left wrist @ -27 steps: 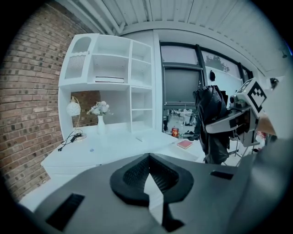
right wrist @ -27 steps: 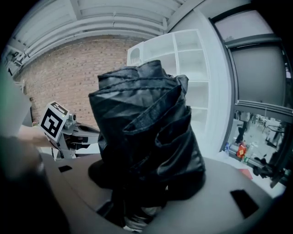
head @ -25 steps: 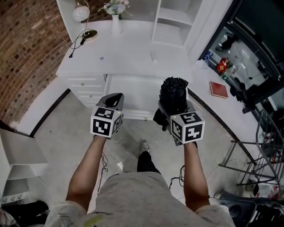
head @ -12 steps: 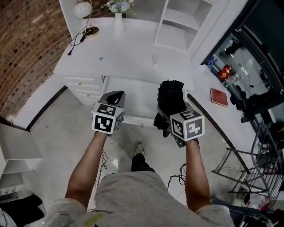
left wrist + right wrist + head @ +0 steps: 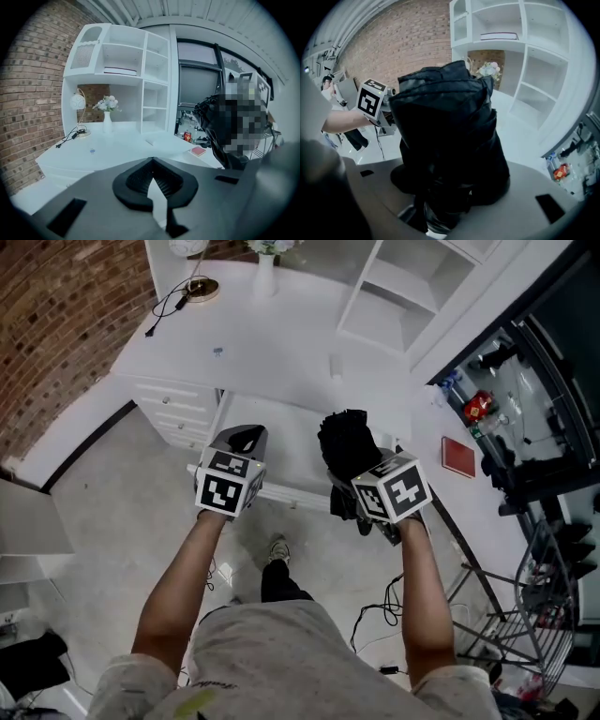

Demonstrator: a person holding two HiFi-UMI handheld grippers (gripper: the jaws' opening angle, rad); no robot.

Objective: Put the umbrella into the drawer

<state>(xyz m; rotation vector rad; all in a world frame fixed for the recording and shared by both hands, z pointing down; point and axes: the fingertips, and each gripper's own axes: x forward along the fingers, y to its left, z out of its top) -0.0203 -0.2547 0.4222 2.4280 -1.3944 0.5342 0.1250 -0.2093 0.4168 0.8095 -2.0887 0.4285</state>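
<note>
a: as the white worktop [image 5: 272,352] fills the top of the head view, with a shelf unit [image 5: 412,287] standing on its right end, where's the drawer?
b: the drawer [image 5: 281,427] is pulled out from under the middle of the worktop. it's white inside, with its front edge toward the person.
a: and the umbrella?
b: the umbrella [image 5: 345,448] is black and folded short, its cloth bunched in loose, crumpled pleats. it stands up out of the right gripper [image 5: 449,201], whose jaws are clamped on its lower part. in the head view it's held above the drawer's right end, not inside.
a: the left gripper?
b: the left gripper [image 5: 246,439] is over the drawer's front left corner, apart from the umbrella. its jaws are closed together with nothing between them.
a: smaller things?
b: a red book [image 5: 458,457] lies on the white surface to the right. a white vase [image 5: 265,259] and a lamp base [image 5: 202,289] with a black cable [image 5: 169,307] stand at the back of the worktop, all well apart from the drawer.
</note>
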